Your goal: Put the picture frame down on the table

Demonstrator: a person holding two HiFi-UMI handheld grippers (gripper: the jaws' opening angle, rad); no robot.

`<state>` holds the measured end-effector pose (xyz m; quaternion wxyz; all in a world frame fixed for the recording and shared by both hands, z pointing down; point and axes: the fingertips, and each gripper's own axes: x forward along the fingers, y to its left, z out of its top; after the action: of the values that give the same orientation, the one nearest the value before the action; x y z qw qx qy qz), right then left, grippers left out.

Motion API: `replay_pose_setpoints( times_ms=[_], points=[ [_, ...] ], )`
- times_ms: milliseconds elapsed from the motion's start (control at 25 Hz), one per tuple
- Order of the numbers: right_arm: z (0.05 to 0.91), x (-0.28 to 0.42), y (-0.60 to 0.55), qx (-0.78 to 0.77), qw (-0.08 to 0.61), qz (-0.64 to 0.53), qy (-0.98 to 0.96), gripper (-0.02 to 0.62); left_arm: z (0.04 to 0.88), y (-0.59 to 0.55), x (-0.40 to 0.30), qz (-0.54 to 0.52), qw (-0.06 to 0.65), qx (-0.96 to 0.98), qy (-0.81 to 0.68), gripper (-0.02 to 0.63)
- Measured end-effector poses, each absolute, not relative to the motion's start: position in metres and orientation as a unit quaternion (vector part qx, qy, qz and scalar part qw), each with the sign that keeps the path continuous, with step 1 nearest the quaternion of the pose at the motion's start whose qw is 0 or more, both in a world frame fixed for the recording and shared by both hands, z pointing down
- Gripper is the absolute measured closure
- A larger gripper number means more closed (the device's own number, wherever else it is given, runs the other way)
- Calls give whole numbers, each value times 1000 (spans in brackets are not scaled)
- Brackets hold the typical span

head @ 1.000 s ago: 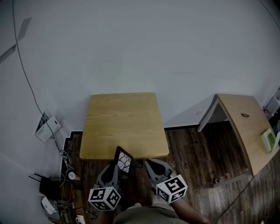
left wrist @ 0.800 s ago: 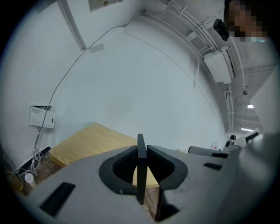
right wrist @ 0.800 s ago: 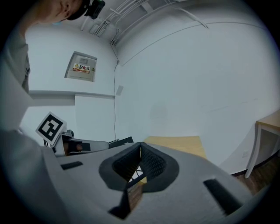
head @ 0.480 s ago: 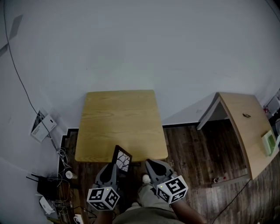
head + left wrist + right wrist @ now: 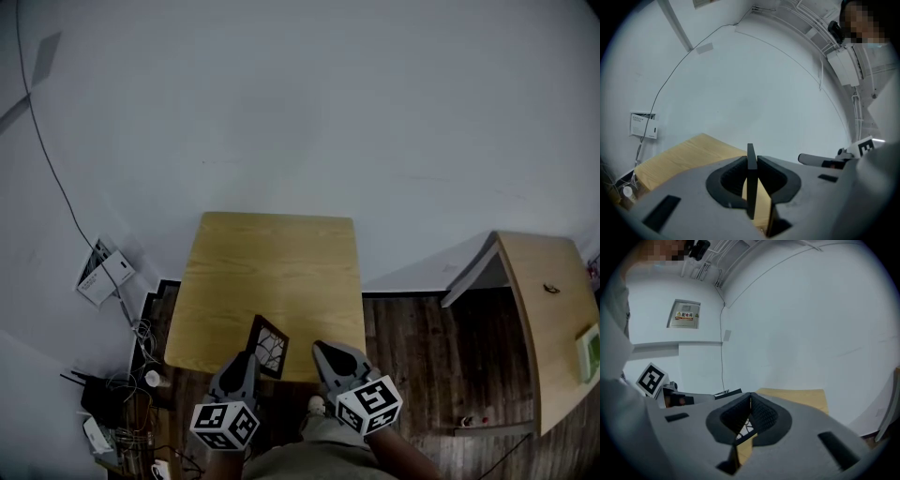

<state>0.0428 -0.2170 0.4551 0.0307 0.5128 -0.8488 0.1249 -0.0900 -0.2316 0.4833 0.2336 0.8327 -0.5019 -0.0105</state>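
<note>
Left gripper (image 5: 246, 363) is clamped on the dark picture frame (image 5: 267, 345), which shows edge-on between its jaws and stands tilted over the near edge of the wooden table (image 5: 272, 267). Whether the frame touches the tabletop can't be told. Right gripper (image 5: 324, 352) sits just right of the frame, jaws pressed together on nothing.

Left claw (image 5: 751, 161), right claw (image 5: 750, 398): both closed.

The table (image 5: 272, 272) is pale yellow wood with fine grain. At its near edge, the frame (image 5: 267, 346) is black, its picture white with dark branching lines. The left gripper (image 5: 247, 360) and right gripper (image 5: 324, 351) are grey with black-and-white square markers. Beside the table, the floor (image 5: 422, 347) is dark brown planks.
</note>
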Motion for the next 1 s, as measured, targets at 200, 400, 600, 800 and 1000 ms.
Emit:
replay_pose_setpoints(
  times_ms=[200,400,600,800,1000],
  points=[
    [455,53,-251,493,36,125,-861,595,489,-259,-80,-8,238,819,-522,543],
    [462,60,-281,471,44,127,-872,595,499,-285,-71,-6,240,806,-541,543],
    [471,63,-302,451,53,133,-881,595,507,-306,-62,-6,243,797,-553,543],
    [481,64,-317,434,62,137,-888,595,525,-323,-56,-2,256,784,-565,543],
    [490,74,-326,427,69,142,-890,595,547,-336,-51,0,277,768,-577,543]
  ],
)
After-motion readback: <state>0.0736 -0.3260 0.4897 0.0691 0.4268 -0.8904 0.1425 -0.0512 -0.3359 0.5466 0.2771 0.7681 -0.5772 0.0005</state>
